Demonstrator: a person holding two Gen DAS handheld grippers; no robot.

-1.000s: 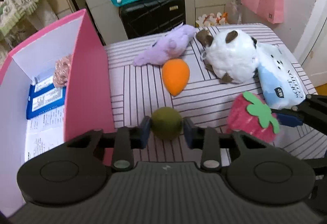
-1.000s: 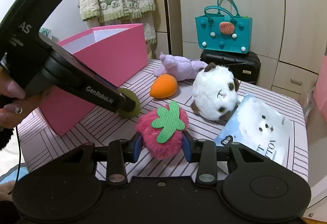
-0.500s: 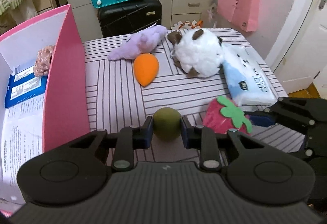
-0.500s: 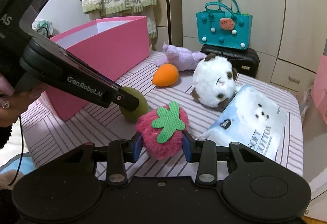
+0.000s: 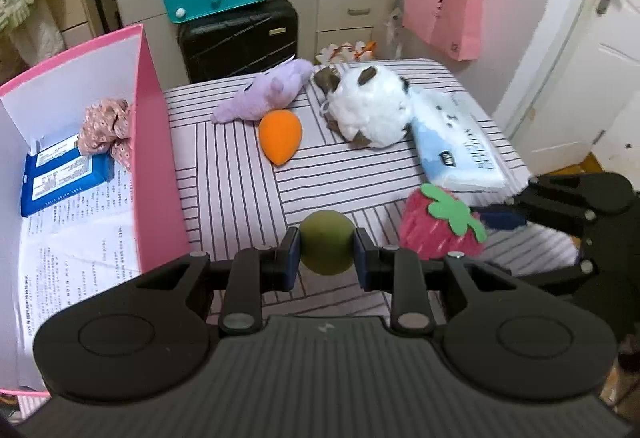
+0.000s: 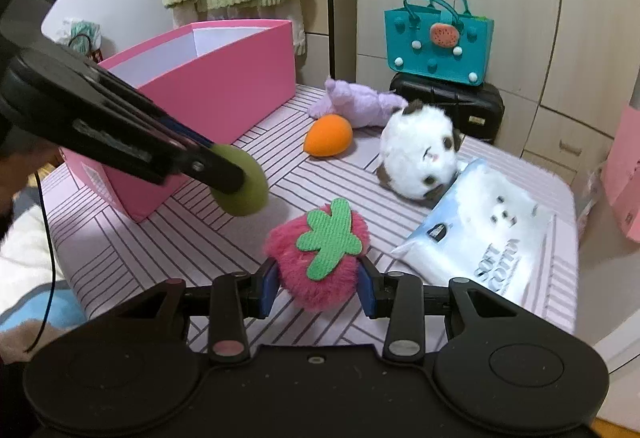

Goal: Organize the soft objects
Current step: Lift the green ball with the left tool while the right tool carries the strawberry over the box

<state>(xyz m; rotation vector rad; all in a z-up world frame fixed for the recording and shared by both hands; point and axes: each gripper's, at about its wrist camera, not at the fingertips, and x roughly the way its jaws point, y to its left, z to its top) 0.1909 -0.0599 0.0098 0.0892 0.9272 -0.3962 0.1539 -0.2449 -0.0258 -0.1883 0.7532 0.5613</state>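
Only the left wrist cam sees inside the tall pink cardboard box (image 5: 154, 158): a blue wipes packet (image 5: 66, 178) and a floral fabric scrunchie (image 5: 106, 126). The left gripper (image 5: 326, 258) is clamped on the round olive-green sponge ball (image 5: 326, 242). The right gripper (image 6: 318, 284) squeezes the fuzzy pink plush strawberry (image 6: 316, 258), long axis upright, leaf facing the camera.

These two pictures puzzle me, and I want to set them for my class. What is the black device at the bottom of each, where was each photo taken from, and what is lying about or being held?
No robot here: a person holds a two-finger gripper in each hand, with a camera on each looking along the fingers. In the left camera's picture, the left gripper is shut on a green ball. In the right camera's picture, the right gripper is shut on a fluffy strawberry. On the striped table lie an orange sponge, a purple plush, a white plush and a tissue pack. A pink box stands alongside.
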